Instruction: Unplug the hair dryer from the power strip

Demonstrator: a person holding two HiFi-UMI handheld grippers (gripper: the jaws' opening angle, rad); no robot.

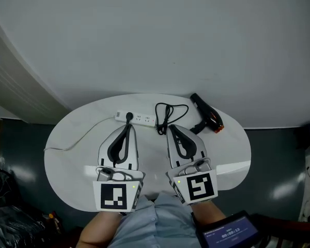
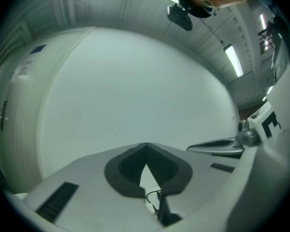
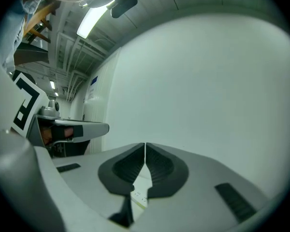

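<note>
Both grippers held over the white oval table [image 1: 67,138], jaws pressed together with nothing between them.
Only the head view shows the full layout. The left gripper [image 1: 128,127] and right gripper [image 1: 170,128] sit side by side at the near edge. The black hair dryer [image 1: 207,113] lies at the far right, and the white power strip [image 1: 142,119] lies far centre. The coiled cord [image 1: 168,115] is between them, and a black plug [image 1: 128,117] sits on the strip. Each gripper view confirms tip-to-tip jaw contact. The left gripper view shows cord and plug through the gap below the tips, and the right gripper view shows the strip's socket face.
</note>
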